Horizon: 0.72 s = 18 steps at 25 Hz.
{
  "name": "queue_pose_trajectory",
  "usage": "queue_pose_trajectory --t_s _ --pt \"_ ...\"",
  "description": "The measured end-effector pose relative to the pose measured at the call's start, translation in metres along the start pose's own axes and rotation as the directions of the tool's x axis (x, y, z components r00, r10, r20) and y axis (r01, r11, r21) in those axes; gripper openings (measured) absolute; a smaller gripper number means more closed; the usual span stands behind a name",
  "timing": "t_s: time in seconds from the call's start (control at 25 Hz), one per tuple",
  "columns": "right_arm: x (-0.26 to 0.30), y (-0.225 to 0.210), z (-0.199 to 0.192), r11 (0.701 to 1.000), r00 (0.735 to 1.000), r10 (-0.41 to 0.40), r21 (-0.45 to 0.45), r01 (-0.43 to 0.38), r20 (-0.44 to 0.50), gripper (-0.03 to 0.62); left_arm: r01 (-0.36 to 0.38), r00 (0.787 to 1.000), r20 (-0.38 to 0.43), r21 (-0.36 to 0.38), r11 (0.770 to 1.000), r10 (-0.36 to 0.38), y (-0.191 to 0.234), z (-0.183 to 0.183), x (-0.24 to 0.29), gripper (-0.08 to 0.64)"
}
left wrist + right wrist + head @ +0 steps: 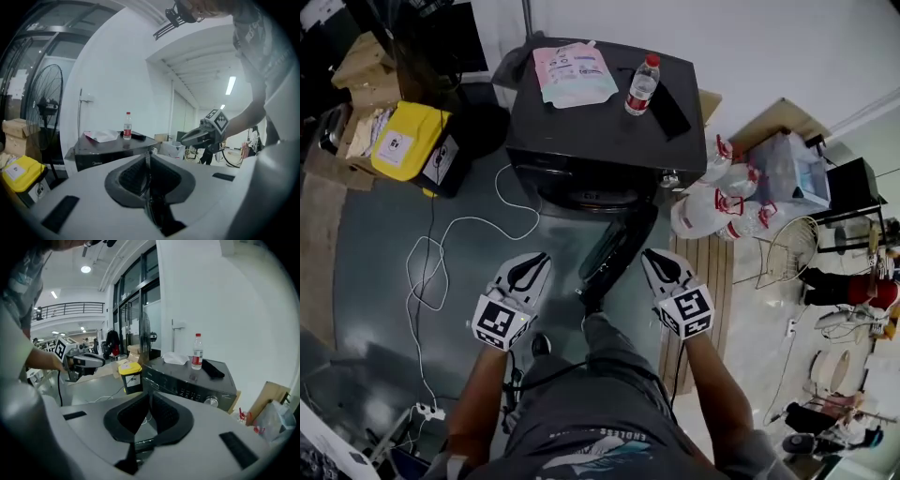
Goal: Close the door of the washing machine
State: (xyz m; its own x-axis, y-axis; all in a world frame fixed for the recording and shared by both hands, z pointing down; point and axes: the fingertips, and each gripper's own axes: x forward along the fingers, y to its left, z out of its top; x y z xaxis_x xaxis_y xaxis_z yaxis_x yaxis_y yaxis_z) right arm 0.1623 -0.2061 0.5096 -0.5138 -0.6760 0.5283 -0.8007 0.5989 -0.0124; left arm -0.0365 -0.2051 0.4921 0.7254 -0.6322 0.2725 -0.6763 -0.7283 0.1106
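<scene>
Open door (614, 248) stands between left gripper (536, 262) and right gripper (654, 258), jaws together

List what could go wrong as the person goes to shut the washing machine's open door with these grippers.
Both the left gripper and right gripper are shut, so a push with a narrow tip might slip off the open door. A hard slam could topple the bottle standing on the washing machine. The white cable looping on the floor could catch a foot.
</scene>
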Motion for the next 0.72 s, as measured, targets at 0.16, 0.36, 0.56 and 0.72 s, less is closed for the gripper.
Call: queue_pose_trajectory --t_s 0.16,0.36,0.56,0.72 --pt "0.029 -0.004 -0.029 0.991 0.993 0.090 -0.091 -0.097 -0.077 0.071 0.037 0.998 -0.052 -0.047 0.998 -0.039 -0.015 -0.036 0.034 0.042" --pt "0.054 0.000 -0.080 0.947 0.953 0.194 -0.211 -0.244 -0.232 0.133 0.085 0.987 -0.126 -0.100 0.991 -0.097 -0.044 -0.087 0.074 0.124" --pt "0.073 -0.001 -0.135 0.857 0.885 0.250 -0.335 -0.391 -0.393 0.202 0.134 0.966 -0.208 -0.116 0.984 -0.156 -0.072 -0.137 0.112 0.185" --pt "0.082 0.001 -0.166 0.748 0.830 0.262 -0.440 -0.497 -0.492 0.228 0.155 0.944 -0.273 -0.131 0.979 -0.186 -0.097 -0.175 0.131 0.234"
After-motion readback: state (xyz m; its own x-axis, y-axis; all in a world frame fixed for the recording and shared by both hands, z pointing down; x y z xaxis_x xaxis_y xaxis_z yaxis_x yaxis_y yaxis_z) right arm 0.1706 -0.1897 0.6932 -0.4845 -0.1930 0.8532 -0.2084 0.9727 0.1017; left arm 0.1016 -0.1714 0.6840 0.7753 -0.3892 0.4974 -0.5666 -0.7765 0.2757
